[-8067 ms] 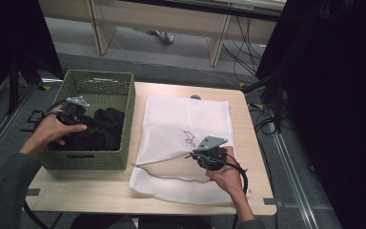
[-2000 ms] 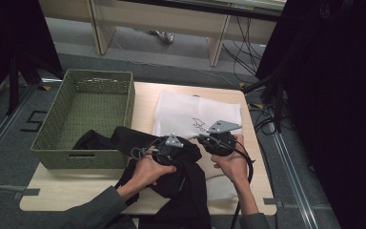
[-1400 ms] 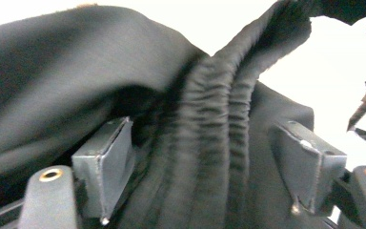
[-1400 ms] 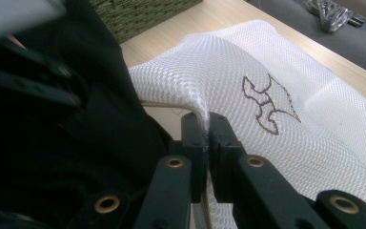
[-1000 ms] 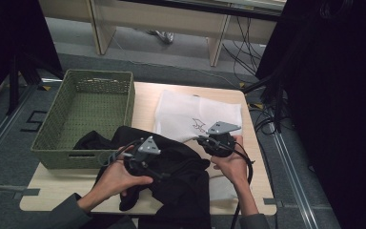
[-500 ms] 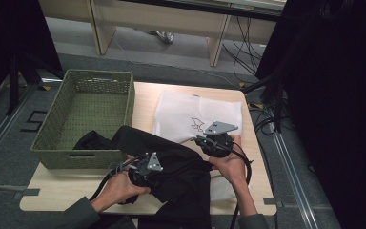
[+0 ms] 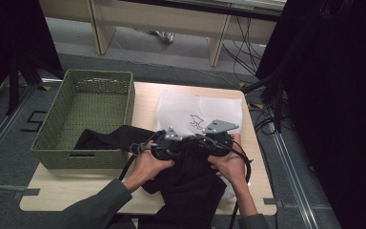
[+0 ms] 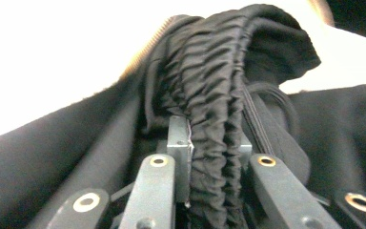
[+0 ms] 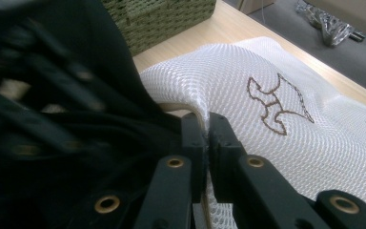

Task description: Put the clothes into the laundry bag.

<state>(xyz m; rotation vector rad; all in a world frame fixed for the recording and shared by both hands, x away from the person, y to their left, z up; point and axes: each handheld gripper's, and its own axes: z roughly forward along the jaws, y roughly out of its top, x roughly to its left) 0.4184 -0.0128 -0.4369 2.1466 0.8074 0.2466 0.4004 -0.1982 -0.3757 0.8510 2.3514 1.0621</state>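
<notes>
high view showed the left gripper (image 7: 167, 147) and the right gripper (image 7: 213, 140) close together near the middle of the table (image 7: 52, 191), both over a black garment (image 7: 190, 186) that lay spread from the green woven basket (image 7: 88, 121) across to the table's near edge. a white mesh bag (image 7: 198, 107) lay flat beyond the grippers, its near edge under them.

left gripper view showed the garment's gathered waistband (image 8: 209, 143) running between the two jaws, whose pads pressed on it from both sides; the jaws had just been closing, with that waistband between them. right gripper view showed the jaws drawn tight on the rim of the mesh bag (image 9: 286, 109), a thin fold of white netting pinched between the pads, the black garment (image 9: 76, 124) just beside them.

hard to make out: the left side of the right gripper view was blurred, so the dark shapes there could not be told apart. in the high view the jaws of both grippers were hidden by hands and black cloth. the garment's lower part was cut off at the bottom edge.
</notes>
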